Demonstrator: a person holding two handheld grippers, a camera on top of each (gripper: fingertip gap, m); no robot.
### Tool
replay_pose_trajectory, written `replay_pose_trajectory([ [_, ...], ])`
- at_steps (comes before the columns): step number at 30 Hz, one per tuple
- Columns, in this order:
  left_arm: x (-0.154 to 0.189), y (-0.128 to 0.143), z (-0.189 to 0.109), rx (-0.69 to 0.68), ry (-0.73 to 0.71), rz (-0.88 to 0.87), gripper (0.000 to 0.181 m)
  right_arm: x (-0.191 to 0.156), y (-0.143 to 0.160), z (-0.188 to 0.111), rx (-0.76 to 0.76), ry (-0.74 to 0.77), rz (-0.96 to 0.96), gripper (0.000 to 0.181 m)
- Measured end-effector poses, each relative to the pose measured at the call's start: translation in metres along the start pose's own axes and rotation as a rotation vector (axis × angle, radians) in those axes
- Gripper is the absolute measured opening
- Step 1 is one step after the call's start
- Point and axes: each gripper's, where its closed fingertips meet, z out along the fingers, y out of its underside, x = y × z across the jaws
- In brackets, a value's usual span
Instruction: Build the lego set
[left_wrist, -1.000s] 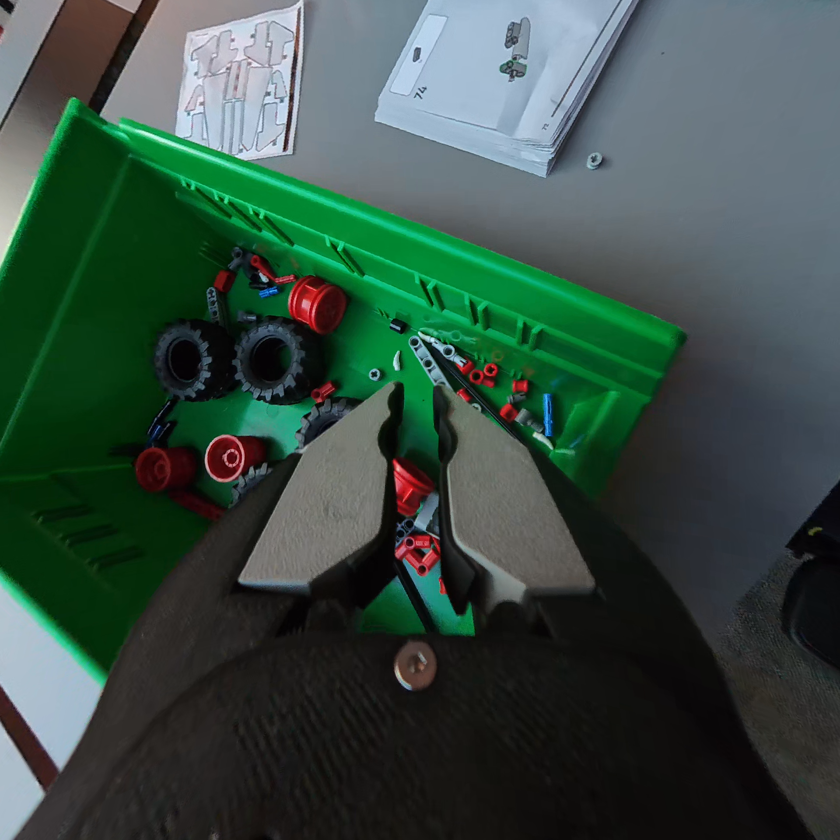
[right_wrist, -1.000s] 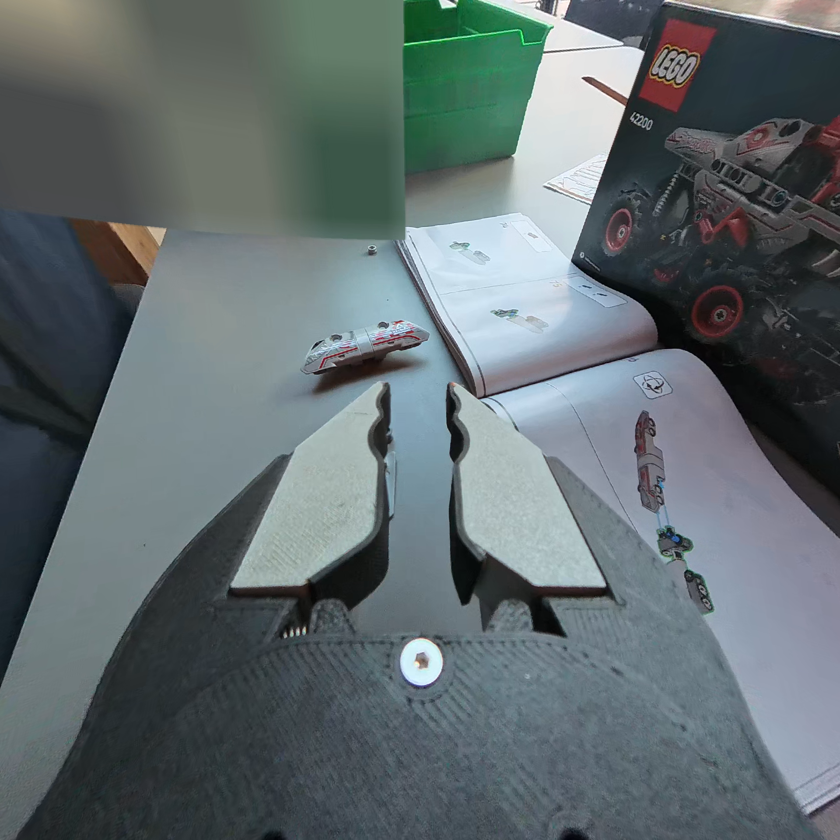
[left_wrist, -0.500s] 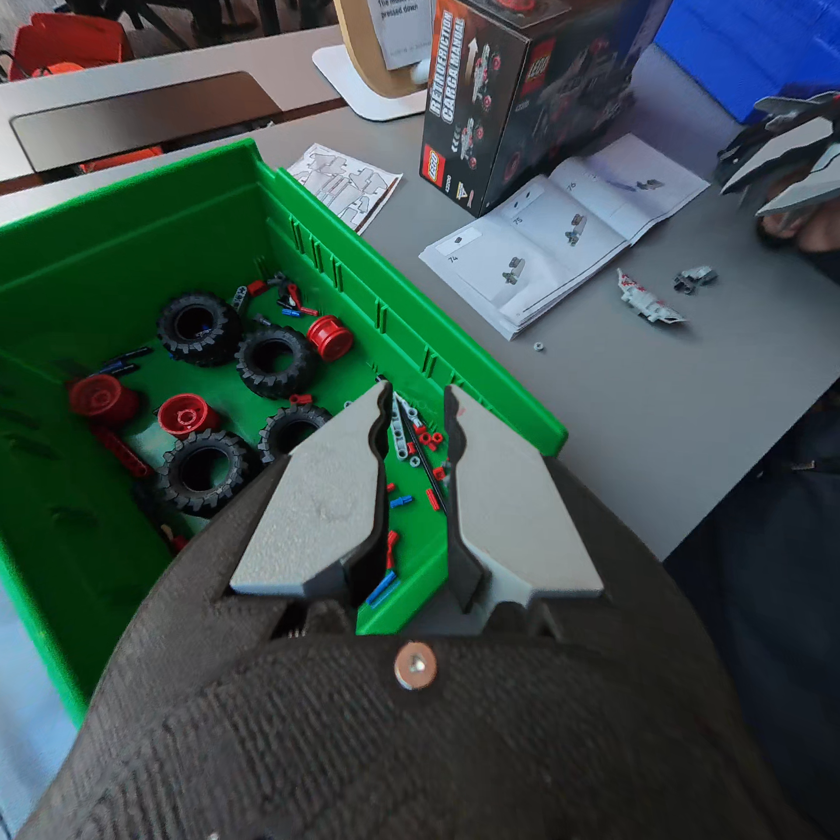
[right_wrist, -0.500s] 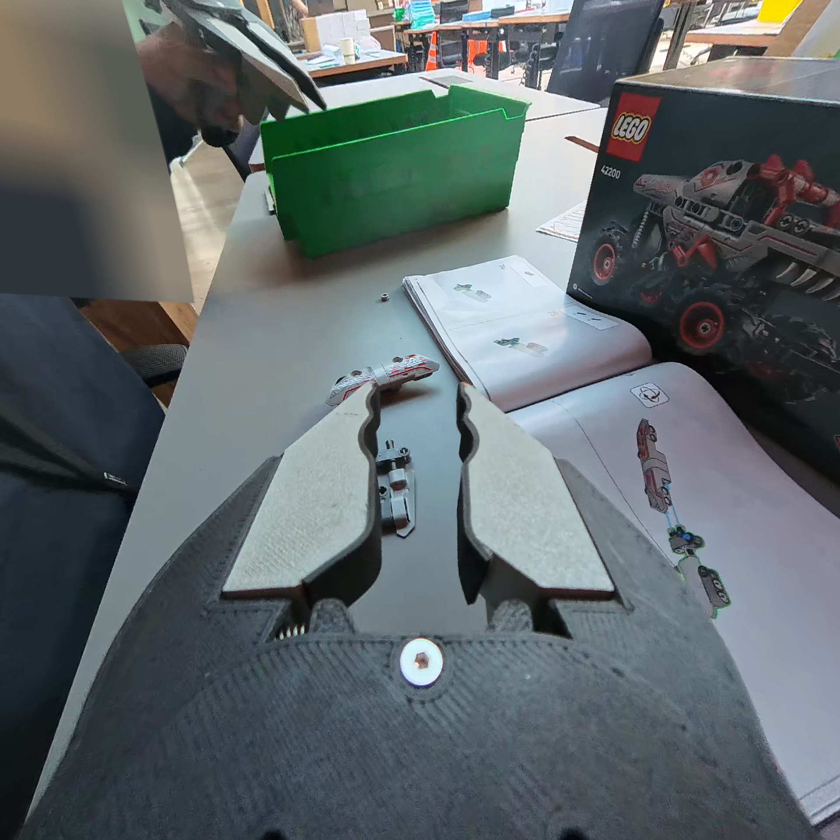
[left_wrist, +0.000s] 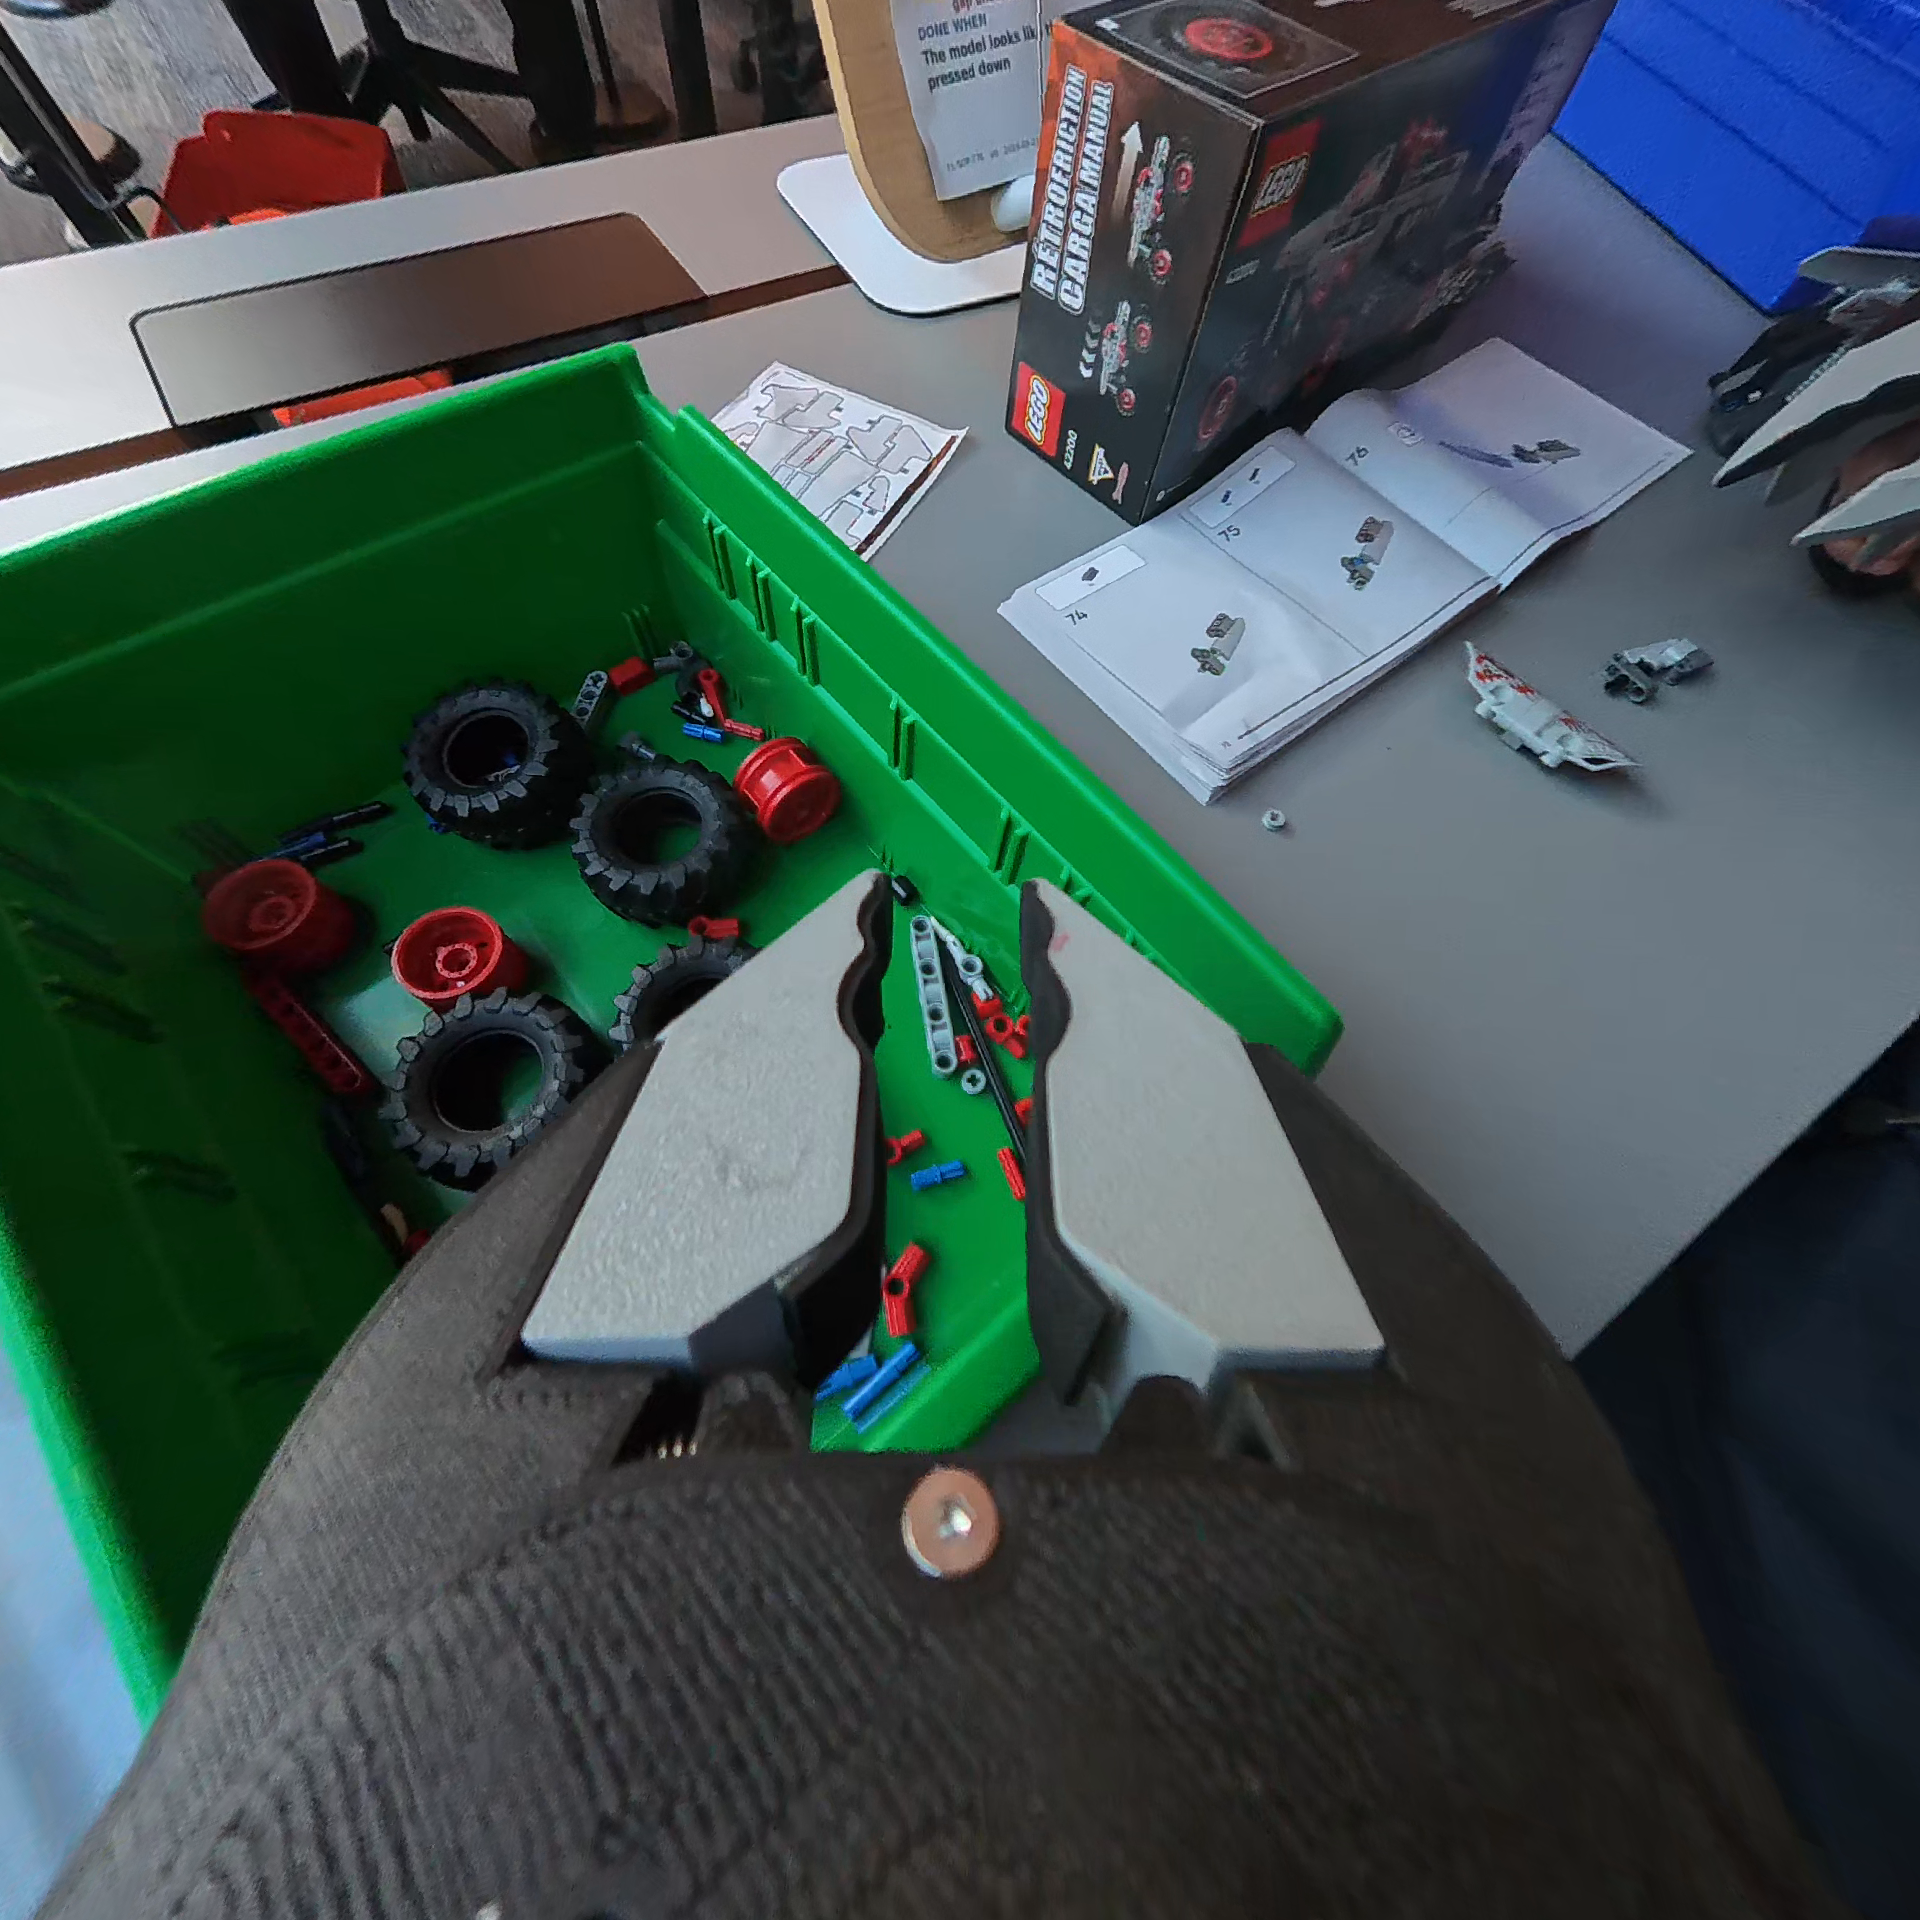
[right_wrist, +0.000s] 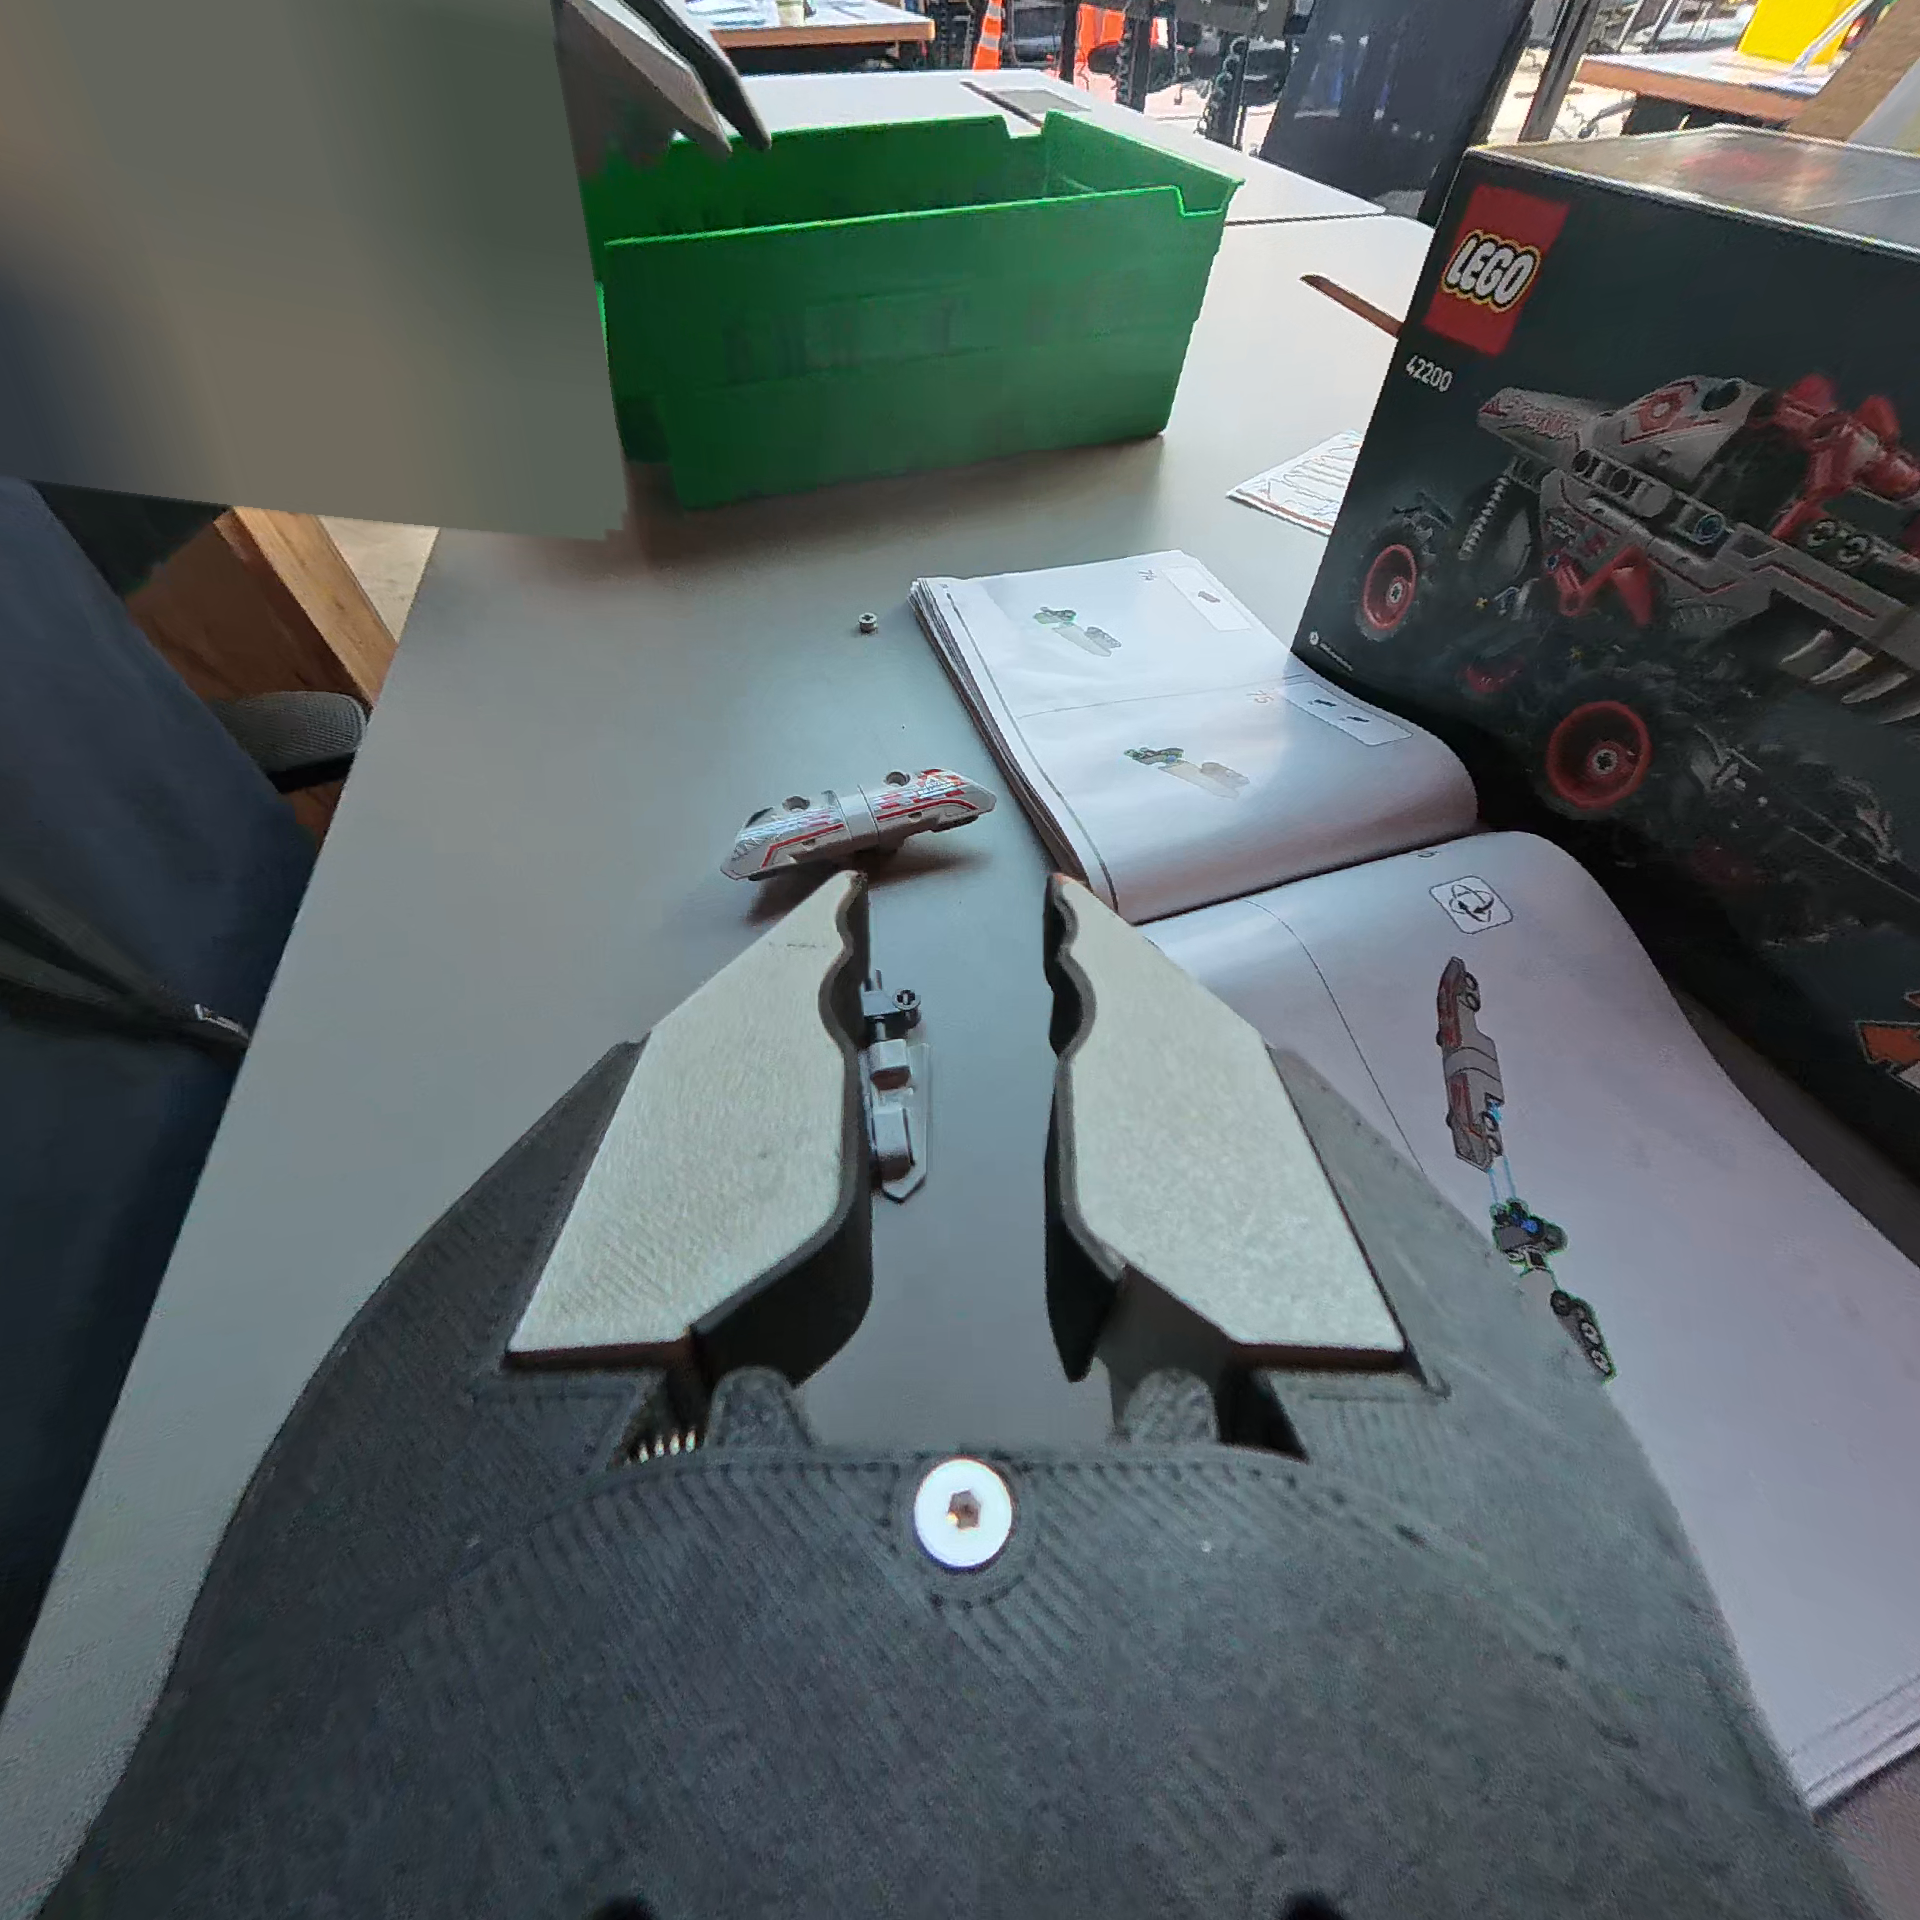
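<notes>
My left gripper (left_wrist: 954, 902) is open and empty, held above the near right corner of the green bin (left_wrist: 1101, 894). The bin holds black tyres (left_wrist: 655, 831), red wheel hubs (left_wrist: 784, 788), a grey beam (left_wrist: 933, 992) and small red and blue pins. My right gripper (right_wrist: 954, 902) is open and empty above the grey table; a small grey and black sub-assembly (right_wrist: 894, 1091) lies on the table between its fingers. A white and red panel piece (right_wrist: 862, 821) lies just beyond its tips. The panel piece (left_wrist: 1538, 712) and sub-assembly (left_wrist: 1657, 665) also show in the left wrist view.
The open instruction booklet (right_wrist: 1195, 727) lies right of the pieces, the set's box (right_wrist: 1662, 582) behind it. A sticker sheet (left_wrist: 831, 447) lies beside the bin. A tiny grey bush (right_wrist: 865, 622) sits on the table. A blue bin (left_wrist: 1745, 135) is far right.
My left gripper rose and pulled back from the bin floor, tilting up toward the table. My right gripper opened wider and drew back, uncovering the sub-assembly on the table between its fingers.
</notes>
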Motion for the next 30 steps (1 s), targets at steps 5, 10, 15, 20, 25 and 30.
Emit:
replay_pose_trajectory([
  [5,-0.012,-0.006,0.012,0.03,-0.048,0.033,0.021,0.004,0.007,0.003,-0.022,-0.004,0.017,0.031],
  [10,-0.015,-0.016,0.021,0.066,-0.037,0.044,0.02,0.007,0.008,0.006,-0.034,-0.021,0.038,0.033],
  [15,-0.024,-0.017,0.029,0.071,-0.061,0.05,0.02,0.008,0.009,0.007,-0.041,-0.029,0.045,0.034],
  [20,-0.028,-0.021,0.033,0.099,-0.066,0.032,0.019,0.008,0.009,0.007,-0.042,-0.045,0.053,0.035],
  [25,-0.032,-0.047,0.031,0.206,-0.124,0.043,0.025,0.004,0.01,0.008,-0.05,-0.075,0.055,0.036],
  [30,-0.03,-0.085,0.036,0.373,-0.13,0.07,0.028,0.001,0.013,0.01,-0.076,-0.089,0.034,0.037],
])
